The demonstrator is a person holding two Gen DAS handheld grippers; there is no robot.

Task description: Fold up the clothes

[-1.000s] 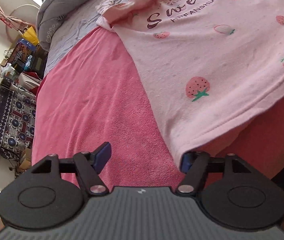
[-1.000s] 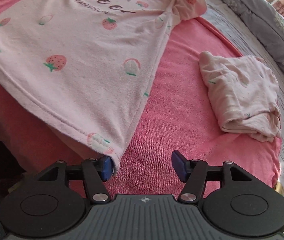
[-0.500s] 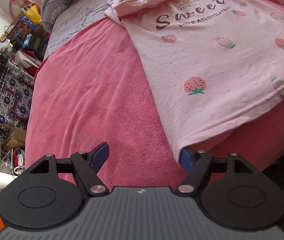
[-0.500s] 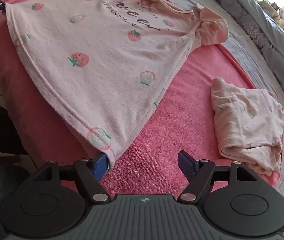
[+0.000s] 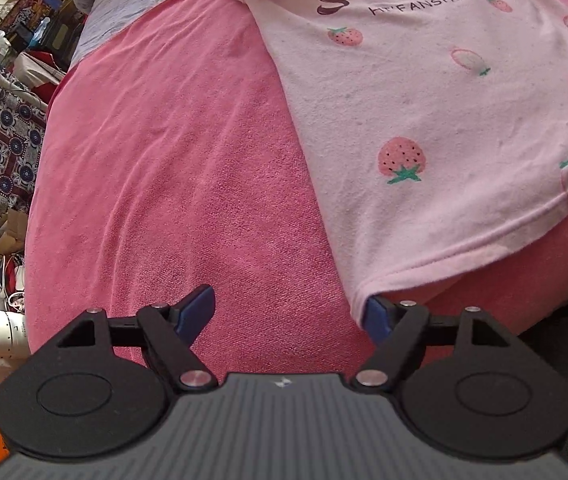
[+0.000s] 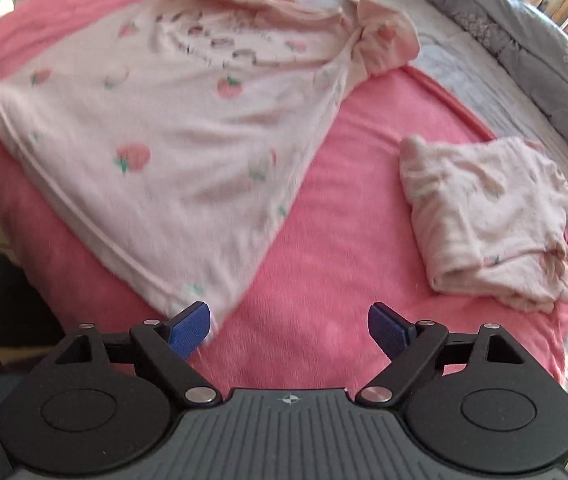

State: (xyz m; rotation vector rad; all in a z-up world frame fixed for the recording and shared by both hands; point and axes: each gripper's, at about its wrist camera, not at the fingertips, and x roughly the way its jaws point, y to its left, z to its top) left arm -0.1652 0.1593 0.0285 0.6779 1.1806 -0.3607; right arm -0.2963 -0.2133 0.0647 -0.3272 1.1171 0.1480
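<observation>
Pink towelling blanket (image 5: 187, 168) covers the bed before you, with grey-lilac bedding (image 6: 532, 64) along its far side. Your pale pink T-shirt (image 5: 424, 112) lies spread flat, front up, printed with strawberries and the dark word "Sweet"; its hem runs along the near edge of the bed, and its sleeves sit bunched at the far end. Your left gripper (image 5: 288, 312) has its jaws opening, nothing between them, the right pad just beside the shirt's near left hem corner. Your right gripper (image 6: 290, 326) has its jaws opening too, only bare blanket between them, the left pad at the shirt's near right hem corner. A folded pink garment (image 6: 488, 220) rests on the blanket, right of the shirt and apart from it.
</observation>
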